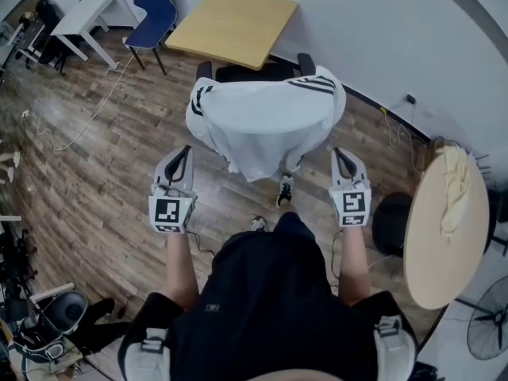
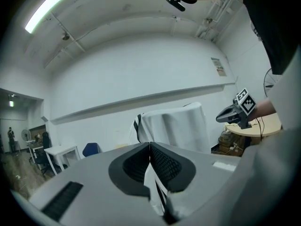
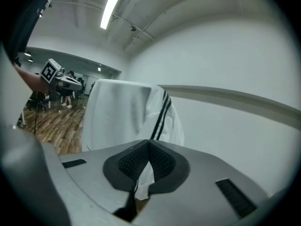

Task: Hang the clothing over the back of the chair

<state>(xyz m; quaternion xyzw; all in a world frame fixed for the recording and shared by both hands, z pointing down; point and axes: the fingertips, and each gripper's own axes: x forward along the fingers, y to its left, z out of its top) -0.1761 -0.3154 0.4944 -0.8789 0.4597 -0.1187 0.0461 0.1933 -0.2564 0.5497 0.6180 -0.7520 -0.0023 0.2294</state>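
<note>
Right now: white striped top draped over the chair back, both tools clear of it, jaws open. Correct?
Only the jaws are wrong. The white striped top is draped over the chair back and both tools are clear of it, but the left tool and right tool are shut on nothing, as each gripper view shows.

Left gripper [image 2: 150, 144] jaws meet, seemingly empty; white clothing [image 2: 175, 126] hangs beyond.

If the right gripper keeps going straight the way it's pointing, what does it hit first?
Most likely the white striped garment draped over the chair; it sits straight past the shut right gripper, though depth is unclear.
</note>
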